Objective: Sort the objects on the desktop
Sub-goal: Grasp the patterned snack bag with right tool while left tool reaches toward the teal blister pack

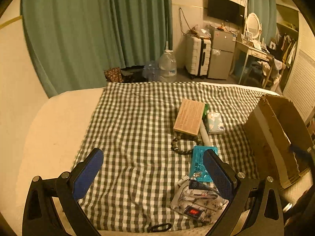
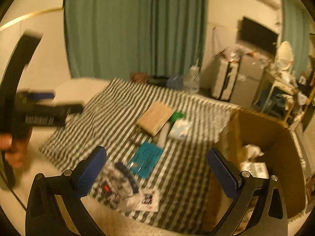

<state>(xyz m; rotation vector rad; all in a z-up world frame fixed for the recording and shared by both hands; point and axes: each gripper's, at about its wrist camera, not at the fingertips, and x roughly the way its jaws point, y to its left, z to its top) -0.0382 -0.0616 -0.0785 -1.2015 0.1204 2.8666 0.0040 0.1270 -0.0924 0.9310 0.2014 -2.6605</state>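
Note:
On the checked cloth (image 1: 133, 118) lie a tan flat box (image 1: 189, 117), a tissue pack (image 1: 215, 122), a white tube (image 1: 204, 135), a dark bead bracelet (image 1: 182, 144), a teal packet (image 1: 198, 163) and a patterned pouch (image 1: 198, 202) with a red label. My left gripper (image 1: 155, 175) is open and empty above the cloth's near edge, its right finger over the teal packet. My right gripper (image 2: 157, 173) is open and empty, above the pouch (image 2: 120, 184) and teal packet (image 2: 146, 158). The view is blurred. The left gripper (image 2: 39, 110) shows at its left, held by a hand.
An open cardboard box (image 1: 275, 137) stands at the cloth's right edge; in the right wrist view the box (image 2: 261, 133) holds white papers. A white card (image 2: 149, 199) lies near the pouch. Curtains, water jugs, a suitcase, a fridge and a desk stand behind the bed.

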